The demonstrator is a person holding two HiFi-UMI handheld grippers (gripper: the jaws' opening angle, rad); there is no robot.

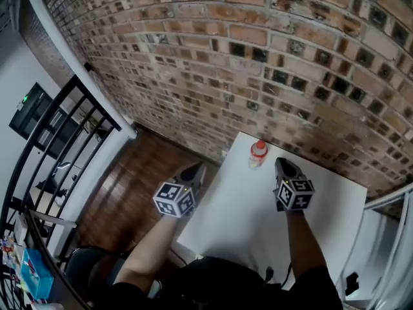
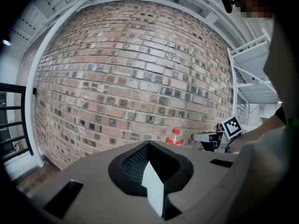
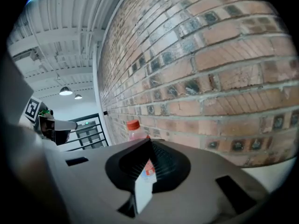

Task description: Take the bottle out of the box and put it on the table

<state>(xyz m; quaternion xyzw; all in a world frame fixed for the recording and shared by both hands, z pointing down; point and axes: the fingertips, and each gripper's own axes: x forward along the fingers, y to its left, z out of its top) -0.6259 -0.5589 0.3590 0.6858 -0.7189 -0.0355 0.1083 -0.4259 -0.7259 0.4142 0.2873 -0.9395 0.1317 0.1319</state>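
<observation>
A clear bottle (image 1: 258, 154) with an orange cap and a pale drink stands upright on the white table (image 1: 258, 225), near its far edge by the brick wall. My right gripper (image 1: 284, 166) hovers just right of it, shut and empty; in the right gripper view the bottle (image 3: 134, 129) shows beyond the closed jaws (image 3: 149, 146), apart from them. My left gripper (image 1: 195, 170) hangs over the table's left edge, jaws together with nothing between them (image 2: 148, 147). From the left gripper view the bottle (image 2: 174, 137) stands ahead, with the right gripper (image 2: 216, 137) beside it.
A brick wall (image 1: 258, 63) rises right behind the table. A black railing (image 1: 71, 141) and a wooden floor (image 1: 129, 186) lie to the left. A white metal shelf (image 2: 254, 73) stands at the right. A black chair (image 1: 93, 267) is at the lower left.
</observation>
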